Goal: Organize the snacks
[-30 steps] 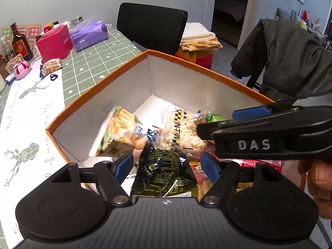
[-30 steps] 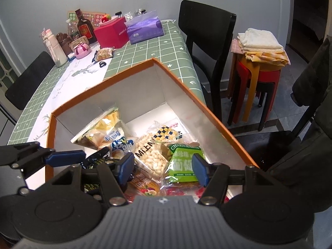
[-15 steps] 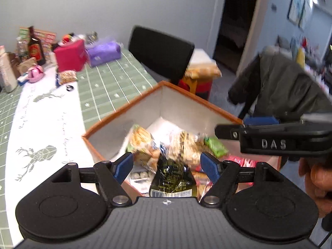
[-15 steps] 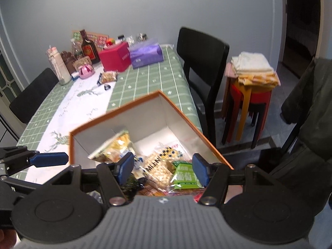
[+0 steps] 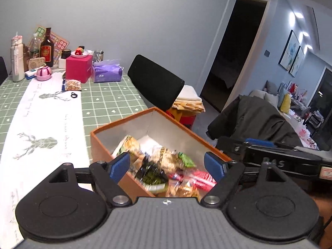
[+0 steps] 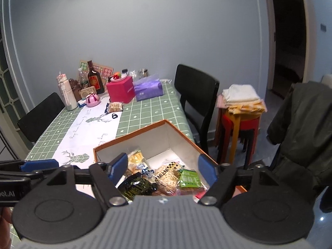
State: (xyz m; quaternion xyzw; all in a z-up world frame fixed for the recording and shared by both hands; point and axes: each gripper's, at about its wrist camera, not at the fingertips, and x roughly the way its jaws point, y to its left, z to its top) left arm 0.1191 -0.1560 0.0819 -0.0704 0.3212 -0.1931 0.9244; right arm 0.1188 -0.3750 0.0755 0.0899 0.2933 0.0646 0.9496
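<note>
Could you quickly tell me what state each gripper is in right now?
Left gripper: open, holding nothing, above the snack box.
Right gripper: open, holding nothing.

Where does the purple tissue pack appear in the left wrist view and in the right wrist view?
Left wrist view: the purple tissue pack lies at upper left, on the far part of the green table, right of the red box.
Right wrist view: the pack lies near the middle, again right of the red box.
Shared landmark: the orange box of snacks.
</note>
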